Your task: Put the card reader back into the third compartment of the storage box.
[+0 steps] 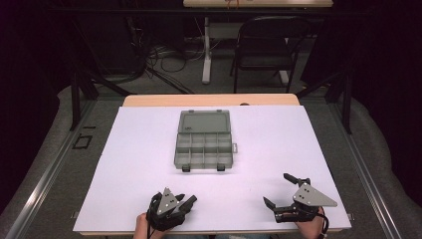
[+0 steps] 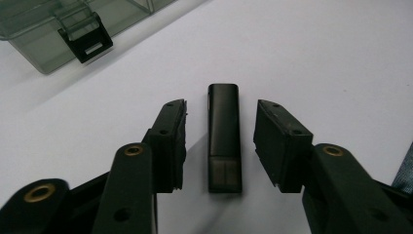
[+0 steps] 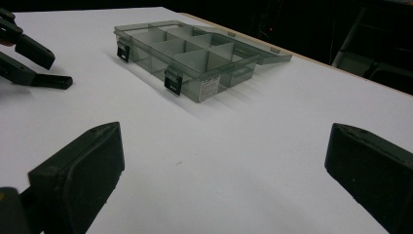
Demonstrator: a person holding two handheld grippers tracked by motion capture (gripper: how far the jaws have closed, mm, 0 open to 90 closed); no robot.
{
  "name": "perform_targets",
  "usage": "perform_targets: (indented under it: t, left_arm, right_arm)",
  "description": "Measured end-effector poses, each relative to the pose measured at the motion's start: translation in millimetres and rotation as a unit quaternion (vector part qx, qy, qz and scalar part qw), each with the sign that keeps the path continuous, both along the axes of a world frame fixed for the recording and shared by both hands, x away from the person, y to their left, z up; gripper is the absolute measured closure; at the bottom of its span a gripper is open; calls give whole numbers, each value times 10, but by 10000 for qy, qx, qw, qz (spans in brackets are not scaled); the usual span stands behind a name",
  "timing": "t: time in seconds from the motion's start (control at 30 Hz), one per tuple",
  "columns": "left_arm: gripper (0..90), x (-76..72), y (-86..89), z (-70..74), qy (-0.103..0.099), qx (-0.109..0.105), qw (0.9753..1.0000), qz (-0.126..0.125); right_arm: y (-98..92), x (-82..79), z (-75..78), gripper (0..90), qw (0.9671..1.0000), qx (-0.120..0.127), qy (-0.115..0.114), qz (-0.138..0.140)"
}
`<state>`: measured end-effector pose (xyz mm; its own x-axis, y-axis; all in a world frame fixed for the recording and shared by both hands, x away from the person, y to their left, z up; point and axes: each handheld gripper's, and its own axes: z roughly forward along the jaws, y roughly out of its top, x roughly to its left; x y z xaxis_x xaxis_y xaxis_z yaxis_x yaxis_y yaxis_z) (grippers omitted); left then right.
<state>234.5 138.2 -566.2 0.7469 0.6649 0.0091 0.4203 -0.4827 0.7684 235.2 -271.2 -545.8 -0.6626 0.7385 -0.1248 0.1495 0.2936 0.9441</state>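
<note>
On the white worktop (image 1: pixel 259 139), two claws sit at the near edge and one compartment box lies between and beyond them.

At the left, the left claw (image 1: pixel 185 202) is held in a hand (image 1: pixel 142 226) near the front edge. In the left gripper view its jaws are parted to a moderate gap and straddle one small black block (image 2: pixel 224 136) that lies flat on the white surface. There is a clear gap on each side of the block, so neither pad touches it and the claw has hold of nothing. At the upper left of that view one corner of the box shows with one black latch (image 2: pixel 86 45).

In the middle of the worktop, well apart from both claws, lies the single grey translucent organiser box (image 1: pixel 204 149), open, with its lid (image 1: pixel 204 122) folded back flat on the far side. The tray is split by dividers into eight compartments, in two rows of four. Two black latches hang on its near edge, and one small tab sticks out on its right side. I cannot see anything in the compartments.

At the right, the right claw (image 1: pixel 279 189) is held in the other hand (image 1: pixel 311 228). Its jaws stand wide apart and grip nothing.

Beyond the worktop stands one dark folding chair (image 1: pixel 266 47), beside a tangle of cables (image 1: pixel 164 62) on the floor.
</note>
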Motion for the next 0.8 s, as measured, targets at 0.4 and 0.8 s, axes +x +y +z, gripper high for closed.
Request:
perform_targets:
  t: [0.4, 0.8]
  left_arm:
    - [664, 14, -19, -38, 192, -74, 9998, -59]
    - [733, 19, -4, -39, 155, -61, 9999, -38]
  right_arm:
    - [-5, 5, -10, 4, 10000, -2, 43, 19]
    - [-4, -14, -4, 5, 10000, -11, 24, 19]
